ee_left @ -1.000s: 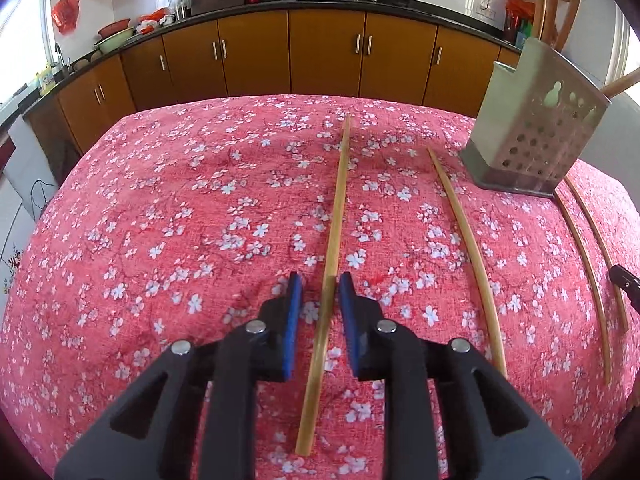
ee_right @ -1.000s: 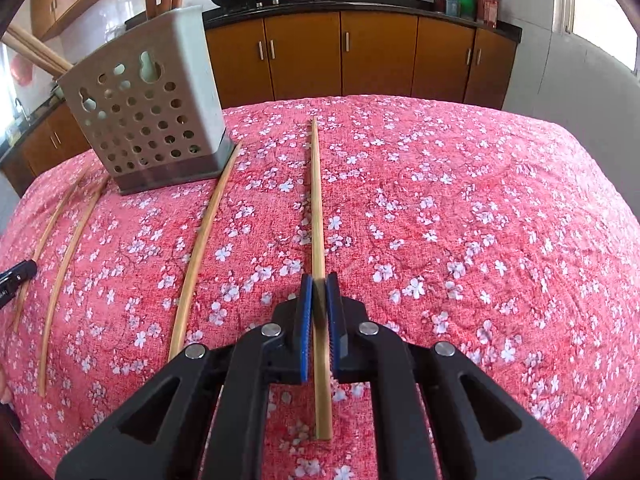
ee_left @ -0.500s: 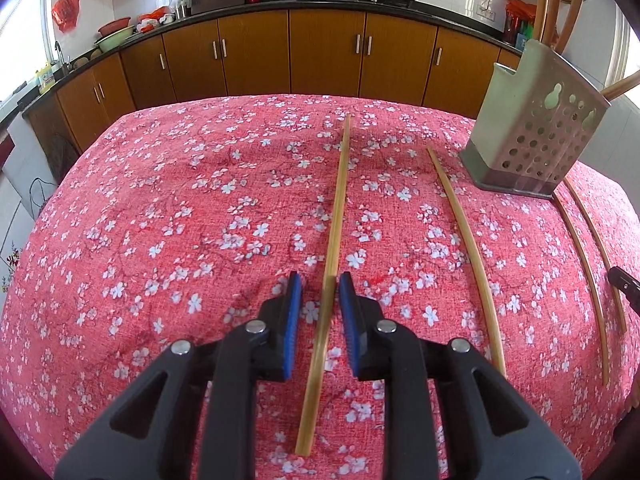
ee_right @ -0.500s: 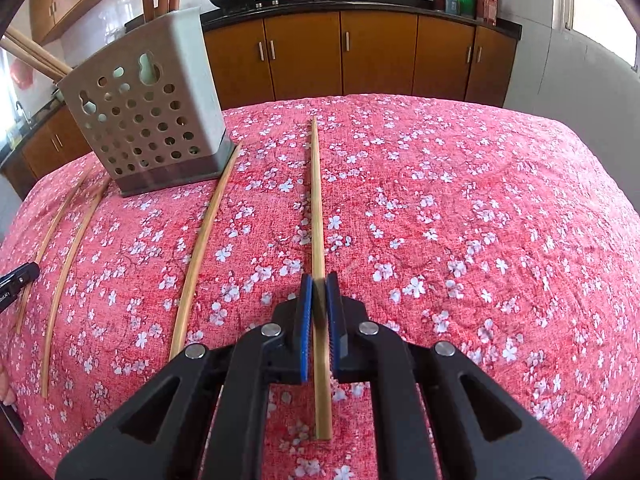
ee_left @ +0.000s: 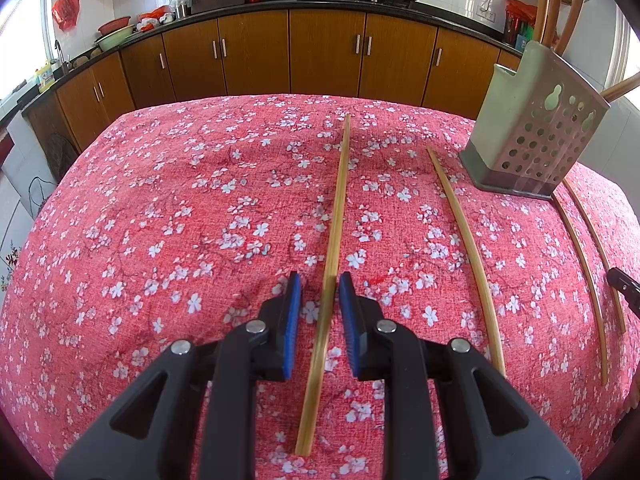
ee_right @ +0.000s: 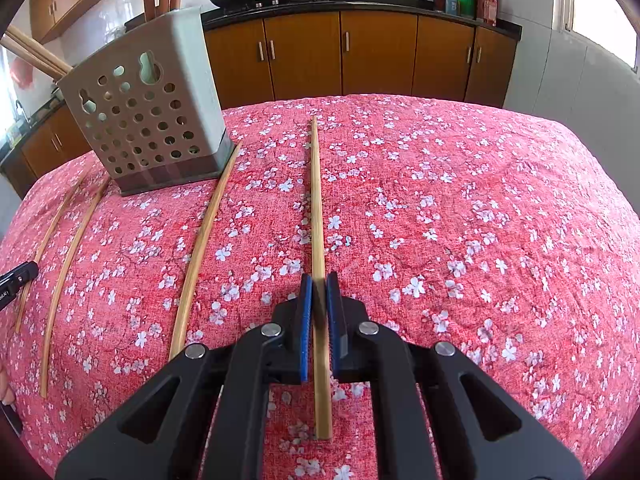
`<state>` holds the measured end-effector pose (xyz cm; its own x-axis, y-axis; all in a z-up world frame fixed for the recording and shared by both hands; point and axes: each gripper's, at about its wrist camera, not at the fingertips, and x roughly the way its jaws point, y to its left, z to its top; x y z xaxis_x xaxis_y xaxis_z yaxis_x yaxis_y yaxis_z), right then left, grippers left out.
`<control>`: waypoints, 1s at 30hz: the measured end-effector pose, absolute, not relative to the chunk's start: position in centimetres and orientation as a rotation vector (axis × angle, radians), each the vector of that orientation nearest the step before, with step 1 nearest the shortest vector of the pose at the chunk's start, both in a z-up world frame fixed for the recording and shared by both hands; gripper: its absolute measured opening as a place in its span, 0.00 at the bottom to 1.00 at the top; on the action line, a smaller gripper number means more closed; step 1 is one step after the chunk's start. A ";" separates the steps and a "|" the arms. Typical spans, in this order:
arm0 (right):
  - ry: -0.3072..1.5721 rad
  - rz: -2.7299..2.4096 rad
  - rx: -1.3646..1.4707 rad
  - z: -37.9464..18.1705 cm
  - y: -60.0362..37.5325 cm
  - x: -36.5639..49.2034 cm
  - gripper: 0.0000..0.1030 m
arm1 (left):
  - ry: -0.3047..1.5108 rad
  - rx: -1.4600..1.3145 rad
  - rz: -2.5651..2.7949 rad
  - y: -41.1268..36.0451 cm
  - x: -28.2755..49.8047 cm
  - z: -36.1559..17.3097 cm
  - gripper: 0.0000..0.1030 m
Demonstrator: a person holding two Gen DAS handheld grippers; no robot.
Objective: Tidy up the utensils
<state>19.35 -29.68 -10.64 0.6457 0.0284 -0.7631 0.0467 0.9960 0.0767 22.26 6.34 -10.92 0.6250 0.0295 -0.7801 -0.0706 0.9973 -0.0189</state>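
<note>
Several bamboo chopsticks lie on the red floral tablecloth. My left gripper (ee_left: 319,280) is open and straddles one chopstick (ee_left: 338,200), its blue pads apart from the stick on both sides. My right gripper (ee_right: 319,280) is shut on another chopstick (ee_right: 316,200), which still lies along the cloth. A grey perforated utensil holder (ee_left: 536,140) stands at the right of the left wrist view; it also shows at the left of the right wrist view (ee_right: 148,112), with wooden utensils sticking out of it.
More loose chopsticks lie beside the holder (ee_left: 468,248) (ee_left: 580,264) (ee_right: 204,240) (ee_right: 68,260). Brown kitchen cabinets (ee_left: 320,52) and a counter with woks stand behind the table. The table edge curves away on all sides.
</note>
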 end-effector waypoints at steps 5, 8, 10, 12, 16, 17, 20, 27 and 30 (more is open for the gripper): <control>0.869 -0.011 0.092 -10.6 -29.6 19.4 0.08 | 0.894 -0.050 0.057 6.3 22.3 -10.9 0.22; 0.869 -0.011 0.092 -10.6 -29.6 19.4 0.08 | 0.894 -0.049 0.057 6.3 22.3 -10.9 0.22; 0.869 -0.011 0.093 -10.6 -29.6 19.4 0.08 | 0.894 -0.049 0.058 6.3 22.3 -10.9 0.22; 0.869 -0.011 0.093 -10.6 -29.6 19.4 0.08 | 0.894 -0.049 0.058 6.4 22.3 -10.9 0.22; 0.869 -0.012 0.092 -10.6 -29.6 19.4 0.08 | 0.894 -0.049 0.058 6.4 22.3 -11.0 0.22; 0.869 -0.012 0.093 -10.6 -29.6 19.4 0.08 | 0.894 -0.049 0.058 6.4 22.3 -11.0 0.22; 0.870 -0.012 0.092 -10.6 -29.5 19.4 0.08 | 0.894 -0.050 0.057 6.4 22.3 -11.0 0.22; 0.870 -0.012 0.093 -10.6 -29.5 19.4 0.08 | 0.893 -0.050 0.058 6.2 21.8 -10.9 0.22; 0.870 -0.012 0.093 -10.6 -29.5 19.4 0.08 | 0.893 -0.050 0.058 6.1 21.8 -10.9 0.22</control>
